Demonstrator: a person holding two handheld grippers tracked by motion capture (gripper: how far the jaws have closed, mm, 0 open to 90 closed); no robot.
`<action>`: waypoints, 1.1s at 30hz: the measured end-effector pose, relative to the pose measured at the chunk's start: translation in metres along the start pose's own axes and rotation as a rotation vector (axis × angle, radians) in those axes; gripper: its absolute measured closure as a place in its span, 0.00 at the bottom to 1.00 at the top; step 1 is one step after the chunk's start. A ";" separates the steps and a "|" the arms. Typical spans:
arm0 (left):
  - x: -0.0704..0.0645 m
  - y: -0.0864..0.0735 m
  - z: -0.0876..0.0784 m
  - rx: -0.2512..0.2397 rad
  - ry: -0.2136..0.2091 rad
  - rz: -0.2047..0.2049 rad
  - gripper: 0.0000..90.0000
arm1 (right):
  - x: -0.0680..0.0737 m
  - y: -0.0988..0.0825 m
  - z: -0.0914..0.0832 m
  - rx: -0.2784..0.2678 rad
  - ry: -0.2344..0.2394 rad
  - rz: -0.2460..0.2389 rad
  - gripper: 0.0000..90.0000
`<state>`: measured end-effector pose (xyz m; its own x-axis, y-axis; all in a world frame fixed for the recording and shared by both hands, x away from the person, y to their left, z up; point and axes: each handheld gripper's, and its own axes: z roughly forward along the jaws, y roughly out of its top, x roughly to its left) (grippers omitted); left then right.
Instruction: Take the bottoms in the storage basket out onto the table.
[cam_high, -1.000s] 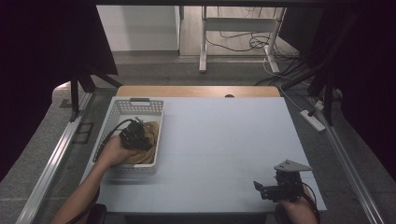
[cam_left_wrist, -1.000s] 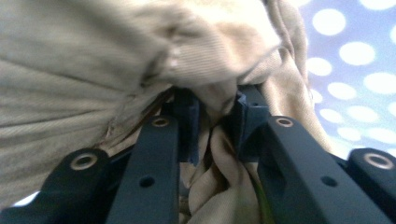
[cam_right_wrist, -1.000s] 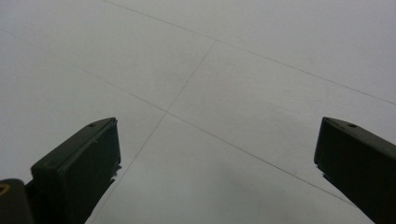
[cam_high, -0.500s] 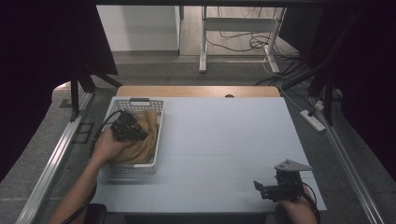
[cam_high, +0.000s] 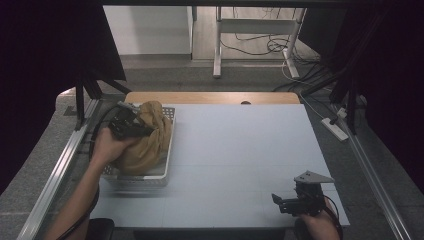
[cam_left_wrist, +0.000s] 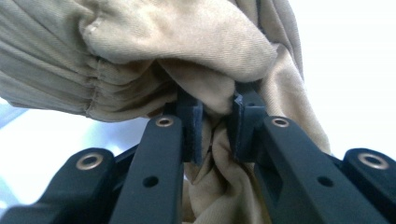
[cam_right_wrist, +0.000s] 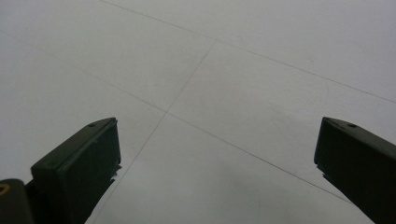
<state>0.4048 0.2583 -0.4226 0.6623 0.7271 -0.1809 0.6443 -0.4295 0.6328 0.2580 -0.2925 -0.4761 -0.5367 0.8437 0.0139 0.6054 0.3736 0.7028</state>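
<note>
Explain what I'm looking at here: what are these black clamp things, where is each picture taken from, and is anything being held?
A person works at a table with a hand-held two-jaw gripper in each hand. The high view looks down from above; the other two come from cameras riding on each gripper. The left gripper is clamped on a bunched tan cloth, lifting it over a white basket at the table's left side. The right gripper sits open near the table's front right corner, holding nothing, over bare tabletop.
</note>
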 end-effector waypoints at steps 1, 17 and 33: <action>0.000 0.002 -0.002 -0.007 0.004 0.001 0.85 | 0.000 0.000 0.000 0.000 0.000 0.001 0.01; -0.010 0.031 -0.037 -0.085 0.034 0.031 0.85 | 0.000 0.000 0.000 -0.005 0.001 0.004 0.01; -0.020 0.061 -0.065 -0.117 0.045 0.064 0.85 | 0.000 0.000 -0.001 -0.007 0.003 0.007 0.01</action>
<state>0.4062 0.2519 -0.3313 0.6814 0.7243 -0.1049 0.5501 -0.4124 0.7262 0.2577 -0.2931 -0.4759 -0.5341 0.8451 0.0210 0.6054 0.3650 0.7073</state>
